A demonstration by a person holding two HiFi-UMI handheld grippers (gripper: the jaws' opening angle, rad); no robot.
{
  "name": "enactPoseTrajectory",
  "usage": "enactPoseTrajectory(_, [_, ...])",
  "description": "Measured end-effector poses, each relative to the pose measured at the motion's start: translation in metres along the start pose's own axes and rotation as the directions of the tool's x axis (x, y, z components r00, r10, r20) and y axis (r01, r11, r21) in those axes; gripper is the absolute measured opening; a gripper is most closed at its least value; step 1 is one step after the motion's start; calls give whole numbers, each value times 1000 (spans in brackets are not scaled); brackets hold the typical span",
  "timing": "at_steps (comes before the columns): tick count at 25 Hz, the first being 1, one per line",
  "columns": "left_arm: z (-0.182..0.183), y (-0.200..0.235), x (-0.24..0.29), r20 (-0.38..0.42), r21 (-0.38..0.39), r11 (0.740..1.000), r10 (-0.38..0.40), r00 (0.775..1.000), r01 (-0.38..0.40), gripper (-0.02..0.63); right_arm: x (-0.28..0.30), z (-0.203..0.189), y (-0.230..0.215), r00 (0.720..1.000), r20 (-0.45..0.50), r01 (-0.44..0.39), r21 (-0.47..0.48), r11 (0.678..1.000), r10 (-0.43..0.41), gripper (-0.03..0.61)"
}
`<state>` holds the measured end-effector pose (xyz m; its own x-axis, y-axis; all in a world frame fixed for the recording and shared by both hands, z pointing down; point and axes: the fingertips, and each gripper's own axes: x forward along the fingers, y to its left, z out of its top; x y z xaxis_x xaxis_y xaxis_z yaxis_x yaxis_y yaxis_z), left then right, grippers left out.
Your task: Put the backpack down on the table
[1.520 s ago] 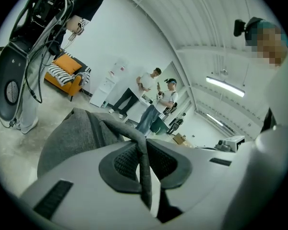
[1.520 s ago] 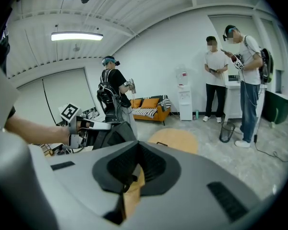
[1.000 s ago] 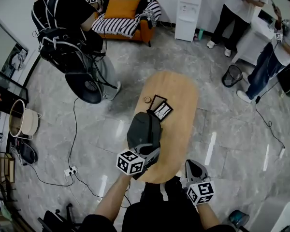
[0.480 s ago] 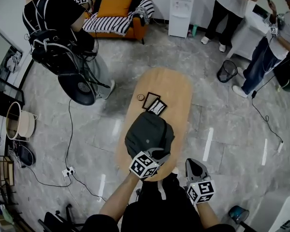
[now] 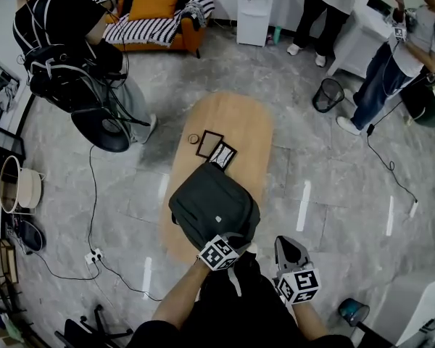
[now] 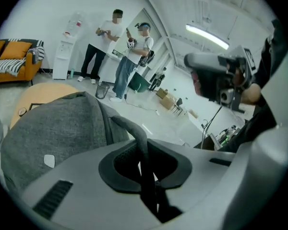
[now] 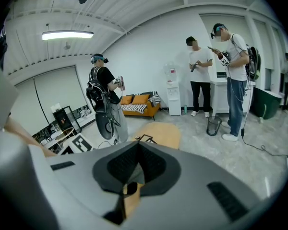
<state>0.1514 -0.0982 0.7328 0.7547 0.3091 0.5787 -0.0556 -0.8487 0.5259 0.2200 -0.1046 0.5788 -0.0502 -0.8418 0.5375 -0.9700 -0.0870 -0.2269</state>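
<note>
The setting-down step looks nearly complete. The backpack (image 5: 212,207) lies on the near half of the wooden worktop (image 5: 241,125), directly ahead of the left gripper (image 6: 145,164), and it appears to rest its weight there rather than hang. The left gripper is pinched on the bag's dark carry strap (image 6: 134,128), which rises from the grey fabric and runs down between the jaws. The right gripper (image 7: 133,171) hangs to the right of the left one, off the worktop's near end, with its jaws pressed together on nothing. It plays no part in the hold.

What remains, by this reading, is the release: spreading the left jaws so the strap drops free, then drawing the gripper back toward the person without snagging the loop. Two small picture frames (image 5: 216,151) lie just beyond the bag's far side, so nudging the bag forward during the release could push it into them.
</note>
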Motion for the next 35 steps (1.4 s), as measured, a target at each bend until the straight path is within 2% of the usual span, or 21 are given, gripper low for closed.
enactPoseTrajectory(3, [-41, 7, 17, -69, 48, 996, 72, 995, -68, 43, -6, -4, -7, 1000, -9, -5, -7, 1000, 5, 9])
enactPoseTrajectory(6, [-67, 8, 20, -120, 93, 986, 149, 982, -139, 44, -10, -7, -18, 1000, -18, -12, -16, 1000, 12, 9])
enactPoseTrajectory(11, [-91, -2, 25, -183, 116, 984, 155, 971, -135, 51, -9, -13, -21, 998, -43, -51, -37, 998, 50, 9])
enactPoseTrajectory(15, [-93, -6, 19, -153, 97, 982, 178, 972, -165, 66, -7, -14, -20, 995, -60, -86, -53, 995, 83, 9])
enactPoseTrajectory(20, [-114, 6, 4, -137, -34, 965, 252, 958, -259, 52, -6, -17, -14, 990, -73, -124, -67, 990, 119, 9])
enactPoseTrajectory(23, [-111, 4, -5, -86, -98, 954, 276, 957, -283, 17, -6, -19, -10, 988, -78, -141, -73, 987, 135, 9])
enactPoseTrajectory(26, [-102, 0, -12, -30, -148, 937, 314, 949, -315, 14, -7, -24, -5, 985, -84, -159, -77, 984, 152, 9])
enactPoseTrajectory(30, [-87, -1, -18, 35, -187, 909, 385, 922, -373, 14, -7, -29, 3, 980, -89, -187, -82, 979, 180, 9])
enactPoseTrajectory(35, [-63, 6, -33, 122, -220, 860, 493, 861, -461, 14, -2, -28, 16, 971, -85, -232, -95, 968, 224, 9])
